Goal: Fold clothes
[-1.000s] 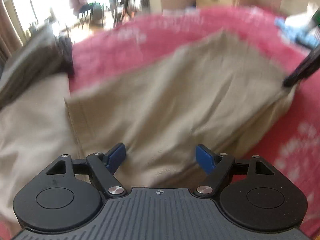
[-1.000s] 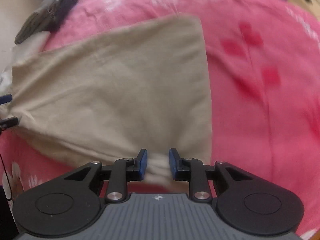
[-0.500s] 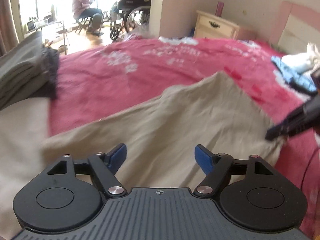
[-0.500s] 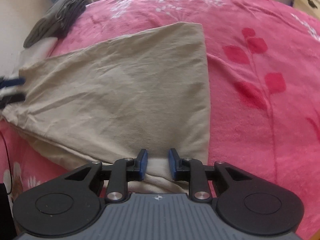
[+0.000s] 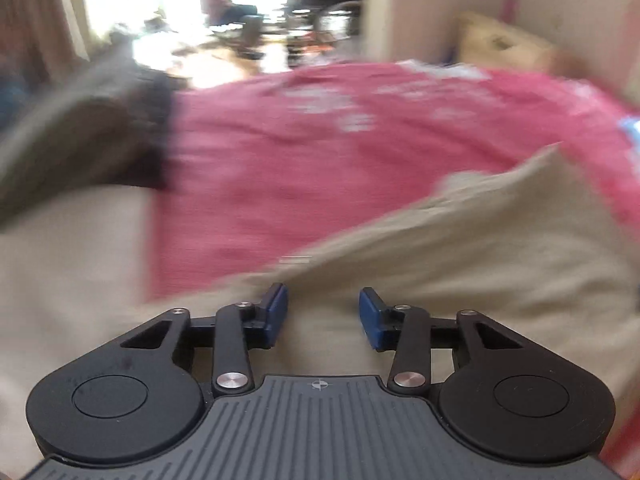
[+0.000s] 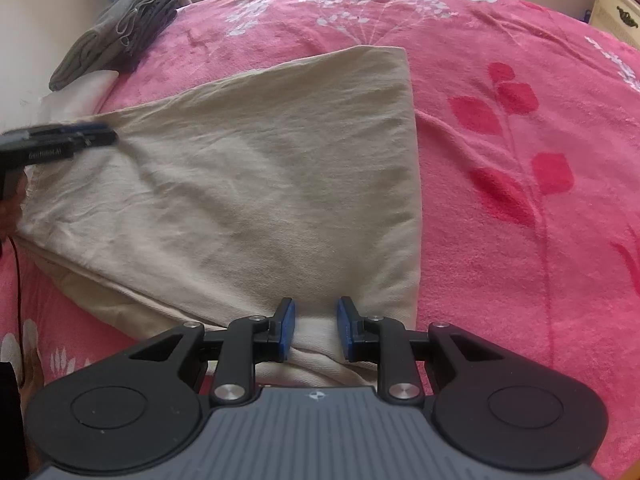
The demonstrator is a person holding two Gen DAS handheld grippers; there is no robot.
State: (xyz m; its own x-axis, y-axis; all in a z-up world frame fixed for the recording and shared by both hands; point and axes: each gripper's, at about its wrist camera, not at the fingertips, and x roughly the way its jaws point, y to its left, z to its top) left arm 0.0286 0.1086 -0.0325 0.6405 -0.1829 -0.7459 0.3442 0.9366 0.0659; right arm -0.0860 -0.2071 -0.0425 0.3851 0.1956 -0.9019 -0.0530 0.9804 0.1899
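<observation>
Closing left hand-held gripper (image 5: 323, 314) over beige garment (image 6: 256, 168); right hand-held gripper (image 6: 316, 330) pinches hem; your rushed grab risks catching one layer only.

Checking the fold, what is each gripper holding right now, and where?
Right gripper pinches the beige garment's near edge. Left gripper is closing over its far edge, not yet gripping.

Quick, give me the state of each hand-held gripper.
Left hand-held gripper: closing on the beige cloth edge, gap remains.
Right hand-held gripper: shut on a bunched fold of the cloth.
</observation>
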